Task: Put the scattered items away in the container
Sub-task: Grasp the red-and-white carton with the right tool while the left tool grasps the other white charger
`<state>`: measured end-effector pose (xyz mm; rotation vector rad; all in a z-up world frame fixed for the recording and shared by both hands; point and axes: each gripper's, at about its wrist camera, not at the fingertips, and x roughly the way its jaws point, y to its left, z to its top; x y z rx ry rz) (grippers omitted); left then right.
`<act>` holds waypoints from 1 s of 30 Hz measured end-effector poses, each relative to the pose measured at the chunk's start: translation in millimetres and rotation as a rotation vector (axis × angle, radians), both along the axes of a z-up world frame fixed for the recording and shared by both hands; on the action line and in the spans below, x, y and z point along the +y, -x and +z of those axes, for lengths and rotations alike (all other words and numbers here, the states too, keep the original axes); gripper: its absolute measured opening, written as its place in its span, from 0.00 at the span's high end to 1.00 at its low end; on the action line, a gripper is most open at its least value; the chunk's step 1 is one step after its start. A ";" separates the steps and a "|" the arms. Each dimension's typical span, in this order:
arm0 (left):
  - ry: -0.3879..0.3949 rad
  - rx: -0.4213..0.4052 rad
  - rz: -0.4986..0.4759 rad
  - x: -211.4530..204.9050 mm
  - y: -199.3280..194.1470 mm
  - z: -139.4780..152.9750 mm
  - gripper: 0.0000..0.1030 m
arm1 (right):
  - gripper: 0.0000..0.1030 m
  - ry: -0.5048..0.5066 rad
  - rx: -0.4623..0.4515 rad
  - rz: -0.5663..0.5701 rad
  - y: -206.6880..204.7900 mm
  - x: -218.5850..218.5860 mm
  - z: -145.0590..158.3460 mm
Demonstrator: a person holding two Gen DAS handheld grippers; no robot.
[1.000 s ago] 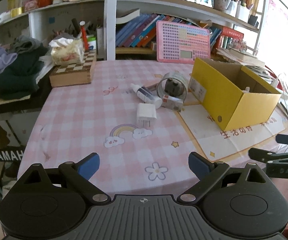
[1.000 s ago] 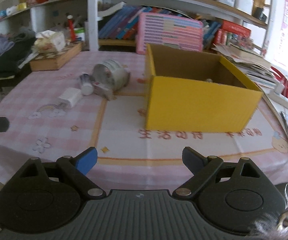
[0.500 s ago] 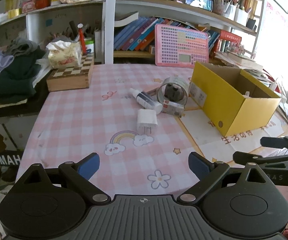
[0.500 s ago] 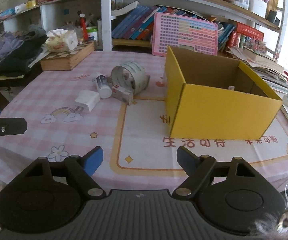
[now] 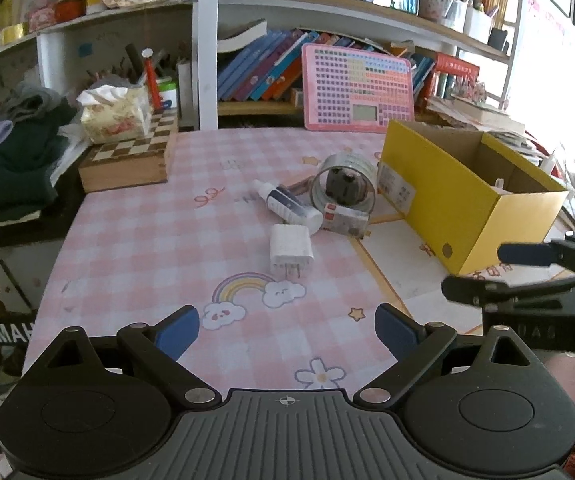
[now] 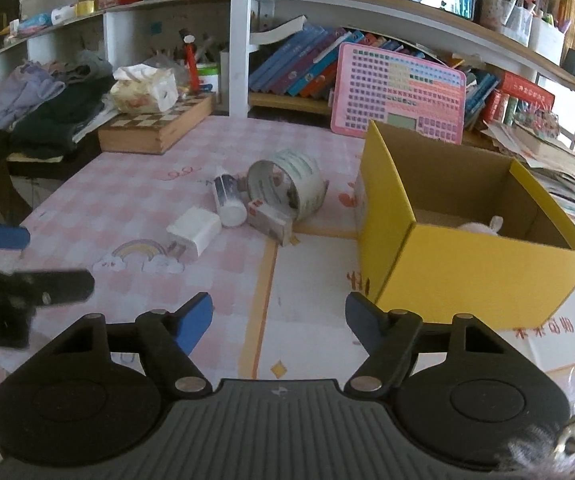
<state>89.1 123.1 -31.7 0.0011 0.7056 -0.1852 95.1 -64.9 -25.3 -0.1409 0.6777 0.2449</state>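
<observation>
From the left wrist view, the left gripper point(image 5: 286, 330) hung above the near edge of the pink checked tablecloth point(image 5: 135, 240), its blue-padded jaws spread wide with nothing between them. Ahead of it lay the scattered items in a tight cluster: a white charger plug point(image 5: 290, 249) with its prongs toward the camera, a small white bottle point(image 5: 287, 205) lying on its side just behind it, a roll of clear tape point(image 5: 345, 184) standing on edge, and a small red-and-white box point(image 5: 345, 218) against the roll's foot. The yellow cardboard box point(image 5: 447, 200) stood open to the right of the cluster, close beside the tape. The right gripper point(image 5: 527, 276) reached in from the right edge, in front of the box's near corner. From the right wrist view, the right gripper point(image 6: 278, 316) hovered over the cloth with its jaws apart and empty, having just been closing. The charger plug point(image 6: 193, 234), bottle point(image 6: 229, 198), tape roll point(image 6: 287, 186) and small box point(image 6: 269, 222) all lay on the cloth left of the yellow box point(image 6: 479, 264), outside it. Something pale point(image 6: 483, 226) rested on the box's floor, too small to identify. The left gripper point(image 6: 19, 260) showed at the left edge.
</observation>
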 end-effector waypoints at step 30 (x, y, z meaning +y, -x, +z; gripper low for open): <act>-0.034 0.021 -0.084 -31.4 -106.2 -33.0 0.18 | 0.36 -0.038 0.048 0.026 -113.7 32.9 -9.6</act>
